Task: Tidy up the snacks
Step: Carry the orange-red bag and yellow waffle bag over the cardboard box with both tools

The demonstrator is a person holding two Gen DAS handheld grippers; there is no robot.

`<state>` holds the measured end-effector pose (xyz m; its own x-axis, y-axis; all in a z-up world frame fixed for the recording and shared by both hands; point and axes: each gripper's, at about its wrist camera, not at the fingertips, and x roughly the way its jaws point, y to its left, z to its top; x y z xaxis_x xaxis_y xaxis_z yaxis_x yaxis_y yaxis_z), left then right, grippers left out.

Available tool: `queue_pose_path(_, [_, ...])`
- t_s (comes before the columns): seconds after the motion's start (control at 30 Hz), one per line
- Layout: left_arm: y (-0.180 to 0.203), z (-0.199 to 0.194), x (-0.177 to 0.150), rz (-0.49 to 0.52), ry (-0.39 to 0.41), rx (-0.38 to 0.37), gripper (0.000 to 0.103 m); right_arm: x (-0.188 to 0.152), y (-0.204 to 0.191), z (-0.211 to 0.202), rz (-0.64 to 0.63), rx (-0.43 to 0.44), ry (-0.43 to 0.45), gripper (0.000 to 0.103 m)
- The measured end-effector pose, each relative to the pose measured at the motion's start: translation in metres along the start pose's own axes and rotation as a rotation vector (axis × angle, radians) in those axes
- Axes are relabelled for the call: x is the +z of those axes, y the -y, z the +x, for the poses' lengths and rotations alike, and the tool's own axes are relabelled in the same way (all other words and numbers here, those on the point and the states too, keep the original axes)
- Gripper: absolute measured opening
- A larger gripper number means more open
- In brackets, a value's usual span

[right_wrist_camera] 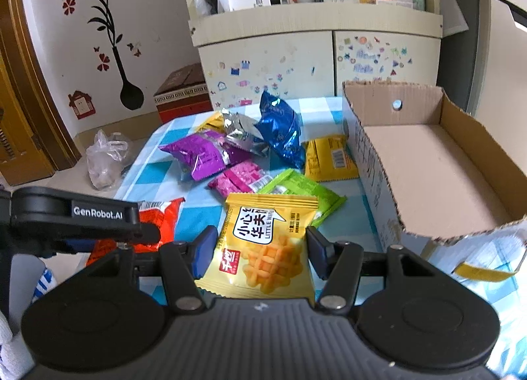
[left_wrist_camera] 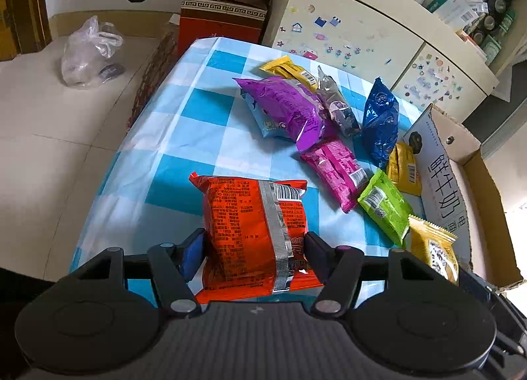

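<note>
On the blue-and-white checked tablecloth [left_wrist_camera: 171, 136], my left gripper [left_wrist_camera: 254, 241] is shut on an orange-red snack pack [left_wrist_camera: 250, 212], its pads pressing both sides. My right gripper [right_wrist_camera: 261, 238] is shut on a yellow waffle pack [right_wrist_camera: 266, 248], held just above the cloth beside the open cardboard box [right_wrist_camera: 372, 162], which has nothing inside. Loose snacks lie between: a purple bag [left_wrist_camera: 286, 106], a silver bag [left_wrist_camera: 336, 103], a blue bag [left_wrist_camera: 380, 123], a magenta pack [left_wrist_camera: 336, 169], a green pack [left_wrist_camera: 383, 205] and a yellow pack [left_wrist_camera: 403, 169].
A cream cabinet [right_wrist_camera: 296, 60] with stickers stands behind the table, its shelf crowded with boxes. On the floor to the left are a red-brown carton [left_wrist_camera: 224, 14] and a clear plastic bag [left_wrist_camera: 89, 53]. The table's left edge drops to the tiled floor.
</note>
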<state>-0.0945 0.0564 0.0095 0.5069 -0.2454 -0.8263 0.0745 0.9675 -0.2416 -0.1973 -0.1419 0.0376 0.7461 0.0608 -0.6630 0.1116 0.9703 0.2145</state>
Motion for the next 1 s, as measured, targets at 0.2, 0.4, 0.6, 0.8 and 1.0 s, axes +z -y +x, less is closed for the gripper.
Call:
queue_pose_path(0.2, [0.014, -0.012, -0.004, 0.018, 0.018, -0.021, 0.069, 0.012, 0.013, -0.021, 0.013, 0.036, 0.054, 0.058])
queue_pose_path(0.4, [0.034, -0.022, -0.004, 0.025, 0.024, -0.06, 0.069, 0.025, 0.028, -0.035, 0.029, 0.04, 0.103, 0.058])
queue_pose_path(0.6, [0.059, -0.031, 0.0, 0.034, 0.029, -0.104, 0.069, 0.037, 0.052, -0.049, 0.059, 0.024, 0.141, 0.058])
queue_pose_path(0.8, [0.096, -0.038, 0.006, 0.068, 0.036, -0.172, 0.069, 0.049, 0.092, -0.06, 0.172, -0.018, 0.167, 0.058])
queue_pose_path(1.0, [0.139, -0.036, 0.011, 0.109, 0.022, -0.244, 0.069, 0.055, 0.135, -0.073, 0.298, -0.041, 0.191, 0.058])
